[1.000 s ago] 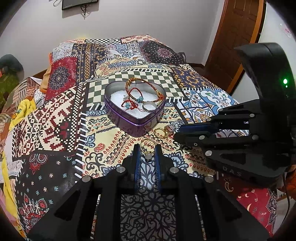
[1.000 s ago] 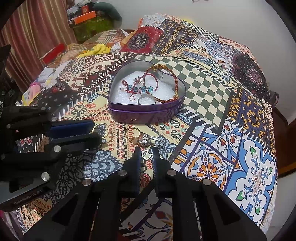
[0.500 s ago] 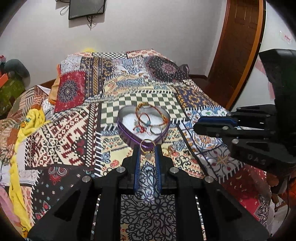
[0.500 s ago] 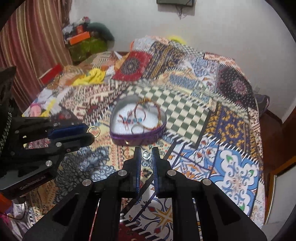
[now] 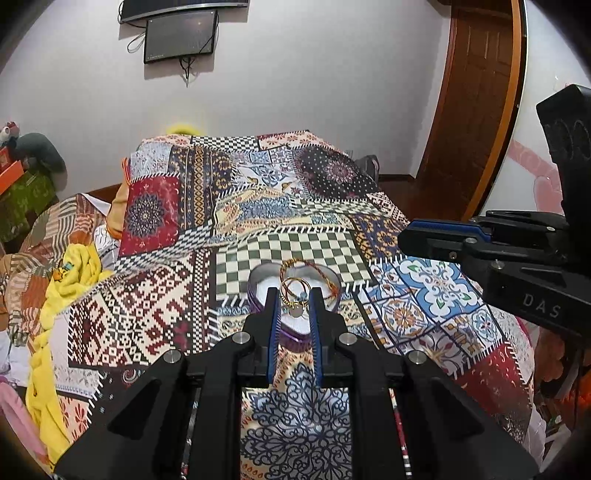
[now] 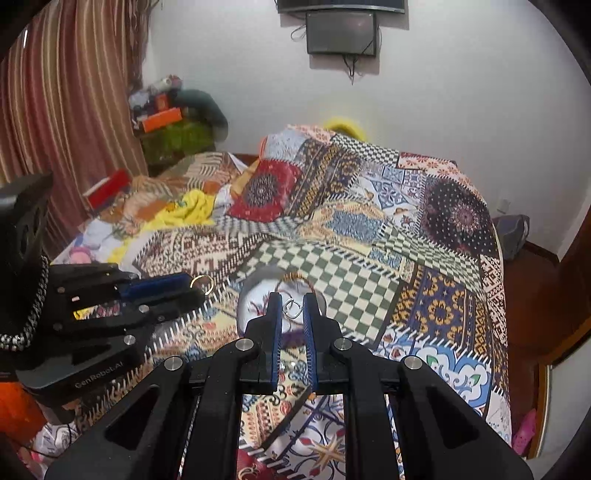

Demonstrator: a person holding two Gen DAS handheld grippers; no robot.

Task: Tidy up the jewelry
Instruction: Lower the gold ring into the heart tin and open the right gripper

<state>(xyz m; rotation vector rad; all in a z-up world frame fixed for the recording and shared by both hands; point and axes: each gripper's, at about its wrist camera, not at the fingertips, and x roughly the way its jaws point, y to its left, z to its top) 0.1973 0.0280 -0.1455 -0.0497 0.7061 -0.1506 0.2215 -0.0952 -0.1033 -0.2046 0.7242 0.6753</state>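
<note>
A purple heart-shaped tin with a white lining sits on the patchwork bedspread and holds red and gold cord bracelets. My left gripper is shut on a gold ring with a small charm, held high above the tin. It also shows in the right wrist view. My right gripper is shut on a silver ring, also raised over the tin, which looks blurred. The right gripper's fingers show at the right of the left wrist view.
The patchwork bedspread covers the bed. A yellow cloth lies at the left edge. A wooden door stands at the right, a dark screen hangs on the wall, and striped curtains hang at the left.
Both grippers have lifted up and back from the bedspread, each carrying its ring. The tin now looks smaller and farther below.
</note>
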